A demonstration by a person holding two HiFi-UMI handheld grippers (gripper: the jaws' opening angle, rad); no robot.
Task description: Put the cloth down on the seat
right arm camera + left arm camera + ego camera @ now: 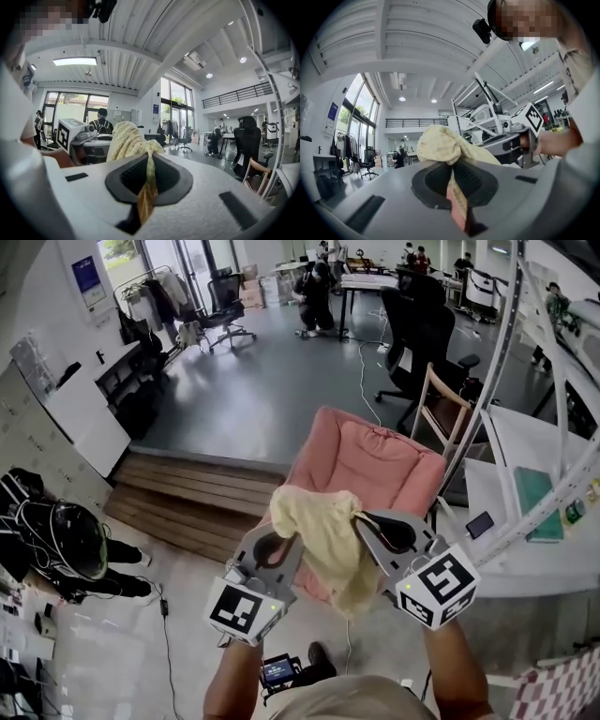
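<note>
Jaws of the left gripper (279,546) were clamped on one edge of the yellow cloth (323,540), with a thin pinched strip of fabric running down between the pads in the left gripper view. The right gripper (382,532) was likewise clenched on the opposite edge, a narrow fold caught between its closed jaws. The two grippers were held near each other and roughly level, so the cloth bunched into a soft mound between them and its loose lower part hung free below. A two-point hold like this probably kept the fabric from trailing or slipping while it was carried. From the head view, the cloth hung in the air over the front edge of the pink cushioned seat (375,465), apparently not yet resting on it. The pink chair stood beside a white counter (525,563) to its right, its padding bare and nothing lying on it. Judged from this, the carrying step was nearly finished. Lowering the cloth onto the seat and letting go remained to be done.
</note>
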